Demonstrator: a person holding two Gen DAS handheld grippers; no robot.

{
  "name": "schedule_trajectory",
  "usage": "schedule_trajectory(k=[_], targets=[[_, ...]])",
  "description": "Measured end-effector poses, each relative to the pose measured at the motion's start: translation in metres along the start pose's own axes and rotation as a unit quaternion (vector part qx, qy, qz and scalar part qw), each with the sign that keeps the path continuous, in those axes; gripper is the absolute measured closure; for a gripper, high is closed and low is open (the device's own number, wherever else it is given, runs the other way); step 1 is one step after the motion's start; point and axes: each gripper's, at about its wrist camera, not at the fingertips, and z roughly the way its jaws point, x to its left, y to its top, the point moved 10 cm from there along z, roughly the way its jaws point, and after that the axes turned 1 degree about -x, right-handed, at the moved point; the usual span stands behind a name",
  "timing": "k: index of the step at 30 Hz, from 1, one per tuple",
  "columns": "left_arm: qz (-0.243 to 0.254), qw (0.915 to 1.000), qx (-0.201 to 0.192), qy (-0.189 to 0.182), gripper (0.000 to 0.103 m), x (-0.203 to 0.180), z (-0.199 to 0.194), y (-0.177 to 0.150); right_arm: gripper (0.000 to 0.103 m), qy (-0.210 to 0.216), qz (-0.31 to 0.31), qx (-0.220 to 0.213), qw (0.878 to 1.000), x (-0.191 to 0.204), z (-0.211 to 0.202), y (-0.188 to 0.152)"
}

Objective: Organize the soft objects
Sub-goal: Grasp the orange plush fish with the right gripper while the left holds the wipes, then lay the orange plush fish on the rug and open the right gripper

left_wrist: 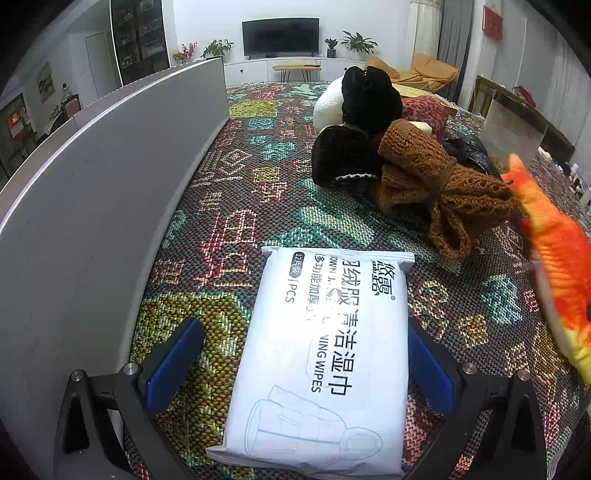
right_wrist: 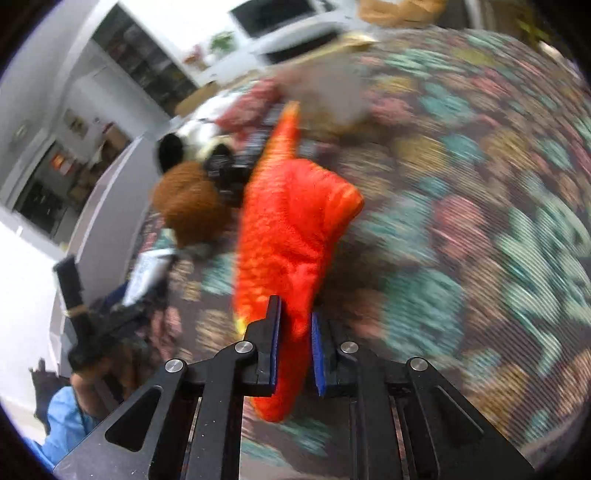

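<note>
The left gripper point(left_wrist: 304, 363) points steeply downward, its blue-padded fingers point(left_wrist: 173, 363) spread wide apart. The right gripper point(right_wrist: 295, 345) also points downward, fingers point(right_wrist: 274, 345) clamped together on orange plush.

I was working in a home living room. At twelve o'clock a flat television point(left_wrist: 280, 36) stood on a low white cabinet point(left_wrist: 295, 68) between potted plants point(left_wrist: 359, 41). A mustard sofa point(left_wrist: 424, 70) sat at one o'clock, a glass-fronted display cabinet point(left_wrist: 139, 38) at eleven, and a woven patterned cloth point(left_wrist: 258, 177) covered the desk.
</note>
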Motion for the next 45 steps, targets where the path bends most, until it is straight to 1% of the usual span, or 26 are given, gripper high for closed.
schedule_trajectory(k=[3, 4, 6, 7, 8, 10, 13, 15, 16, 17, 19, 20, 21, 22, 23, 25, 28, 31, 36, 37, 38, 39, 40, 41, 43, 45], targets=[[0.0, 1.0, 0.0, 0.0, 0.0, 0.0, 0.0, 0.0, 0.089, -0.072, 0.03, -0.026, 0.997, -0.054, -0.016, 0.009], [0.0, 1.0, 0.0, 0.0, 0.0, 0.0, 0.0, 0.0, 0.084, -0.093, 0.03, -0.033, 0.995, -0.065, -0.019, 0.012], [0.0, 1.0, 0.0, 0.0, 0.0, 0.0, 0.0, 0.0, 0.063, -0.129, 0.021, -0.045, 0.99, -0.077, -0.032, 0.015], [0.0, 1.0, 0.0, 0.0, 0.0, 0.0, 0.0, 0.0, 0.04, -0.134, 0.016, -0.05, 0.99, -0.077, -0.038, 0.018], [0.0, 1.0, 0.0, 0.0, 0.0, 0.0, 0.0, 0.0, 0.036, -0.137, 0.008, -0.059, 0.989, -0.074, -0.044, 0.021], [-0.001, 1.0, 0.0, 0.0, 0.0, 0.0, 0.0, 0.0, 0.036, -0.132, -0.047, -0.08, 0.987, -0.042, -0.052, 0.035], [0.0, 1.0, 0.0, 0.0, 0.0, 0.0, 0.0, 0.0, 0.034, -0.118, -0.146, -0.08, 0.979, 0.019, -0.036, 0.045], [0.0, 1.0, 0.0, 0.0, 0.0, 0.0, 0.0, 0.0, 0.034, -0.119, -0.223, -0.066, 0.965, 0.06, -0.013, 0.044], [-0.001, 1.0, 0.0, 0.0, 0.0, 0.0, 0.0, 0.0, 0.032, -0.128, -0.253, -0.054, 0.957, 0.071, 0.001, 0.041], [-0.001, 1.0, 0.0, 0.0, 0.0, 0.0, 0.0, 0.0, 0.031, -0.156, -0.281, -0.031, 0.946, 0.077, 0.025, 0.037], [-0.001, 1.0, 0.0, 0.0, 0.0, 0.0, 0.0, 0.0, 0.034, -0.207, -0.287, 0.015, 0.935, 0.064, 0.061, 0.028], [-0.001, 1.0, 0.0, 0.0, 0.0, 0.0, 0.0, 0.0, 0.034, -0.197, -0.273, 0.003, 0.942, 0.062, 0.061, 0.029], [-0.001, 1.0, 0.0, -0.001, 0.0, 0.0, 0.0, 0.0, 0.041, -0.183, -0.25, -0.001, 0.951, 0.059, 0.055, 0.028], [-0.001, 1.0, 0.0, -0.001, 0.0, 0.0, 0.001, 0.0, 0.058, -0.17, -0.235, 0.002, 0.957, 0.053, 0.044, 0.022], [-0.001, 1.0, 0.0, -0.001, 0.0, 0.0, 0.001, 0.001, 0.068, -0.162, -0.225, 0.001, 0.961, 0.051, 0.037, 0.02], [-0.001, 1.0, 0.0, -0.001, 0.0, -0.001, -0.001, 0.0, 0.075, -0.153, -0.21, -0.002, 0.966, 0.046, 0.017, 0.013], [-0.002, 1.0, 0.0, -0.001, 0.0, -0.001, -0.001, 0.0, 0.077, -0.156, -0.184, -0.019, 0.97, 0.026, -0.023, 0.009], [-0.002, 1.0, 0.0, -0.001, 0.0, -0.001, 0.0, 0.0, 0.078, -0.187, -0.183, -0.051, 0.964, 0.013, -0.043, 0.022], [-0.002, 1.0, 0.0, -0.001, 0.0, -0.001, 0.0, 0.0, 0.078, -0.222, -0.148, -0.105, 0.958, -0.013, -0.047, 0.083], [-0.002, 1.0, 0.0, -0.001, 0.0, -0.001, 0.0, 0.0, 0.077, -0.222, -0.14, -0.109, 0.959, -0.017, -0.044, 0.091], [-0.002, 1.0, 0.0, -0.001, 0.0, -0.001, 0.0, 0.0, 0.072, -0.212, -0.129, -0.111, 0.962, -0.023, -0.035, 0.104], [-0.002, 1.0, 0.0, -0.001, 0.0, -0.001, 0.0, 0.0, 0.063, -0.197, -0.116, -0.104, 0.968, -0.03, -0.026, 0.111], [-0.002, 1.0, 0.0, -0.001, 0.0, -0.001, 0.0, 0.0, 0.049, -0.188, -0.102, -0.099, 0.972, -0.035, -0.02, 0.113], [-0.002, 1.0, 0.0, -0.001, 0.0, -0.001, 0.0, 0.0, 0.038, -0.179, -0.082, -0.095, 0.976, -0.042, -0.014, 0.115], [-0.002, 1.0, 0.0, -0.001, 0.0, -0.001, 0.0, 0.0, 0.038, -0.17, -0.041, -0.102, 0.979, -0.054, -0.017, 0.112], [-0.002, 1.0, 0.0, -0.001, 0.0, -0.001, 0.0, 0.0, 0.034, -0.154, -0.018, -0.118, 0.981, -0.054, -0.027, 0.103]])
